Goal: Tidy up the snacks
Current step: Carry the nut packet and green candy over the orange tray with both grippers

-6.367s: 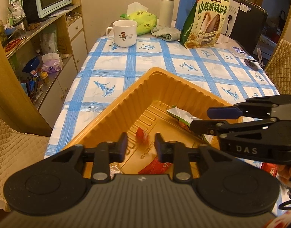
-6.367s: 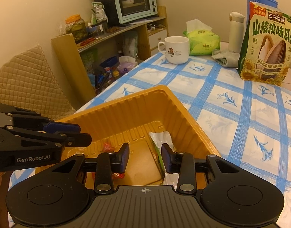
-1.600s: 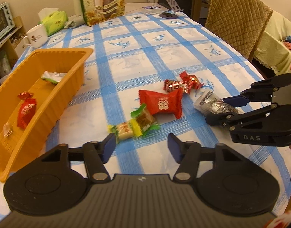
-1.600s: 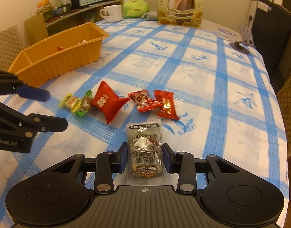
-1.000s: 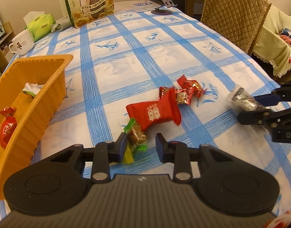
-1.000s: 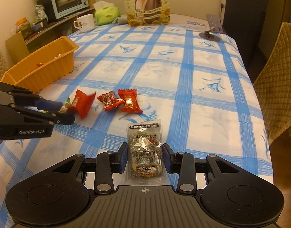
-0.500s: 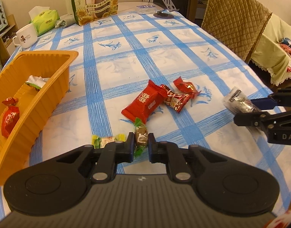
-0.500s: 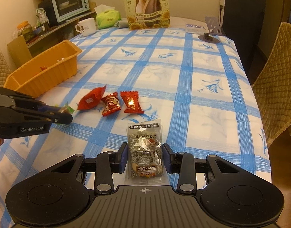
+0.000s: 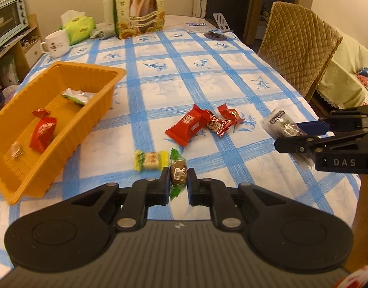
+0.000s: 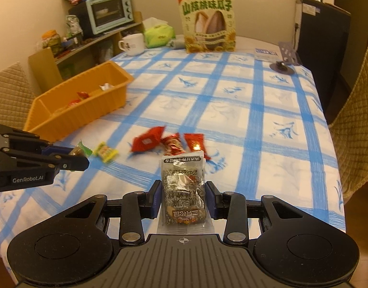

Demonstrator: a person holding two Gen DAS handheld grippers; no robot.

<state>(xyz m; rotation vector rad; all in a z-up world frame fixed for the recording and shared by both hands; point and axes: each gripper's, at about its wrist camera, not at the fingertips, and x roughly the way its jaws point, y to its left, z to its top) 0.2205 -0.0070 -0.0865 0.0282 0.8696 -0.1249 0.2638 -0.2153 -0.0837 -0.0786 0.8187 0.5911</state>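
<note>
Two fisheye views are being recorded, one from behind each handheld gripper, each looking forward and downward along the black fingers. The left wrist view is being taken low and close over the near edge of the blue-and-white checked tablecloth (image 9: 208,76), facing the far wall. The right wrist view is being taken from slightly further right, facing the same way. The following are being covered by both: the ribbed orange plastic tray (image 9: 97,117) (image 10: 104,100), the scattered red-wrapped candies (image 9: 187,126) (image 10: 148,141), the tall green sunflower-seed bag (image 9: 138,7) (image 10: 208,21), and the white mug (image 9: 56,44) (image 10: 133,44). Each gripper is being seen sidelong in the other's view.
</note>
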